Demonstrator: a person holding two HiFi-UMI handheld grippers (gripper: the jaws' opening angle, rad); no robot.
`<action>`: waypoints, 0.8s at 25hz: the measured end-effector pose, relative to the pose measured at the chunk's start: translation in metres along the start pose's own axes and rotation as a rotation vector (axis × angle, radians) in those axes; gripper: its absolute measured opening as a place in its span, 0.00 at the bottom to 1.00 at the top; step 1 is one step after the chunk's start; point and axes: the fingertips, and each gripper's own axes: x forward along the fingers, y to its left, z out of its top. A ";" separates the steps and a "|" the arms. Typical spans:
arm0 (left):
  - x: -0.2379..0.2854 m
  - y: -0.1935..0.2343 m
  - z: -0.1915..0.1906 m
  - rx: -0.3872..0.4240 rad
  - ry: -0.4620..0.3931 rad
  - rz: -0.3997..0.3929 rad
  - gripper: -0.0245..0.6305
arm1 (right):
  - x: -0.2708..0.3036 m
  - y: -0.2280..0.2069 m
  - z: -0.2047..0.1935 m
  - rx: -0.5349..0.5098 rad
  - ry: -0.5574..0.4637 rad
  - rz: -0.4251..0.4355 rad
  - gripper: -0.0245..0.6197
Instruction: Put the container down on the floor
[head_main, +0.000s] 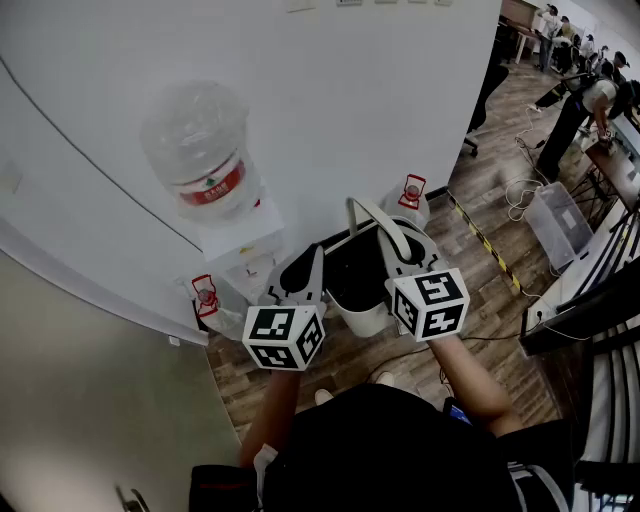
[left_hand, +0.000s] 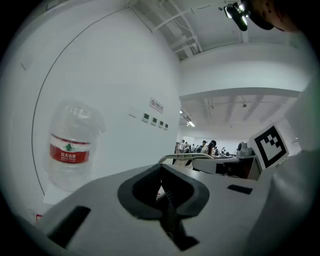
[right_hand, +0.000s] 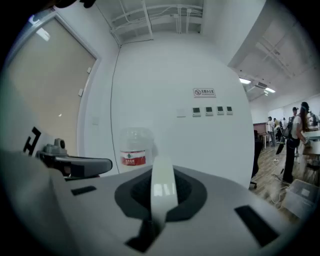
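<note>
Nearest: the person's two forearms, each with a gripper held in front of the body.

- Right gripper (head_main: 398, 246): clenched on the white handle (right_hand: 163, 192), which arches up from the container (head_main: 365, 316). The strap runs straight up between the jaws. Judgement: this grip carries the whole load, so the container hangs plumb under it.
- Left gripper (head_main: 308, 266): jaws pressed together, with nothing visible between them. It sits just beside the container's rim. Judgement: it is there to steady the container, not to lift it. I cannot tell whether it touches the rim.
- Container: white with a dark inside, upright, hanging over the wooden floor (head_main: 480, 290) between the two grippers. Not set down, as I judge it.

Beyond: a water dispenser (head_main: 245, 245) stands against the white wall (head_main: 350, 100), with a large clear bottle (head_main: 200, 150) on top. Spare jugs stand on the floor to either side of it.

Far right: a clear box (head_main: 555, 222) and loose cables, then people at desks.

Hard to make out:
- the gap under the container, because the steep view flattens it
- what the container holds
- the dispenser's lower body, which is behind the grippers
</note>
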 end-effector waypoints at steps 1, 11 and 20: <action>0.000 0.000 -0.001 -0.002 0.001 0.002 0.06 | 0.000 -0.001 -0.001 0.002 0.001 0.001 0.08; 0.012 -0.007 -0.007 -0.015 0.001 0.049 0.06 | 0.001 -0.019 -0.007 0.047 0.008 0.044 0.08; 0.041 -0.032 -0.021 -0.021 0.017 0.082 0.06 | -0.003 -0.059 -0.017 0.050 0.021 0.071 0.08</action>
